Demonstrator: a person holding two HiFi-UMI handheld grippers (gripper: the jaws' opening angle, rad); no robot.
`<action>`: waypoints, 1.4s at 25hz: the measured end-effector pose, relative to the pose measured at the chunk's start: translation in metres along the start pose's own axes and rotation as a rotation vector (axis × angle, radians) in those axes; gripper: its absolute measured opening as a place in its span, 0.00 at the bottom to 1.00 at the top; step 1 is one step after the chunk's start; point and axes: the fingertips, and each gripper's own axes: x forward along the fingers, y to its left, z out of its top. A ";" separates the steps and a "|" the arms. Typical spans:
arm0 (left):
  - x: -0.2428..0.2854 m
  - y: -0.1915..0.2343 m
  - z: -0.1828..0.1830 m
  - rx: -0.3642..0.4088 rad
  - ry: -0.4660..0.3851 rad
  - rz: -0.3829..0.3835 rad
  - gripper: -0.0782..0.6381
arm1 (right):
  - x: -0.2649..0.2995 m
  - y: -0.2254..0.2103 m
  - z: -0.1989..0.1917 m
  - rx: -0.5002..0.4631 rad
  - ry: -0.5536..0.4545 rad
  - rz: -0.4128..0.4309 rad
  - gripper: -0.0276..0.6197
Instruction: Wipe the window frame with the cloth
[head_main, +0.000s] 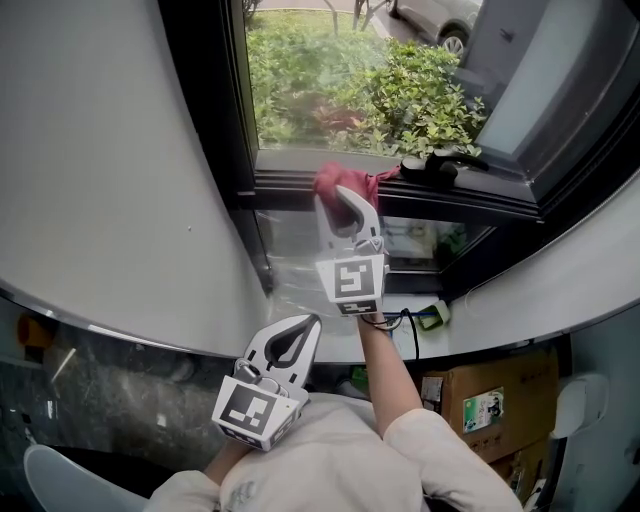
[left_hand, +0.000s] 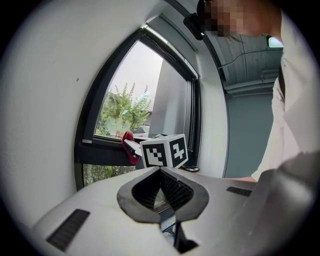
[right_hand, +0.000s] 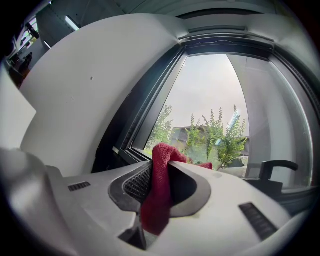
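The wiping looks to be in its early or middle part. The right tool (head_main: 343, 196) is clamped on one red cloth (head_main: 326, 180), a fold pinched between its jaws and the loose end hanging below them, as the right gripper view shows. It holds the cloth against the dark horizontal rail of the single window frame (head_main: 285, 186), near the rail's left end. No picture shows which stretches are already clean. By my reading, the rail running right toward the one black window handle (head_main: 440, 165) and the upright members are yet to be done. The left tool (head_main: 308, 325) hangs near the person's body, well apart from the frame, jaws closed together with nothing between them. Two tools in all.
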 end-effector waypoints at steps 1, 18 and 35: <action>0.001 -0.001 0.001 0.000 0.001 -0.002 0.12 | -0.001 -0.003 -0.001 0.002 0.001 -0.005 0.18; 0.009 -0.013 0.001 0.002 0.008 -0.046 0.12 | -0.022 -0.042 -0.014 0.040 0.024 -0.091 0.18; 0.010 -0.013 -0.001 0.000 0.014 -0.048 0.12 | -0.028 -0.059 -0.018 0.091 0.027 -0.157 0.18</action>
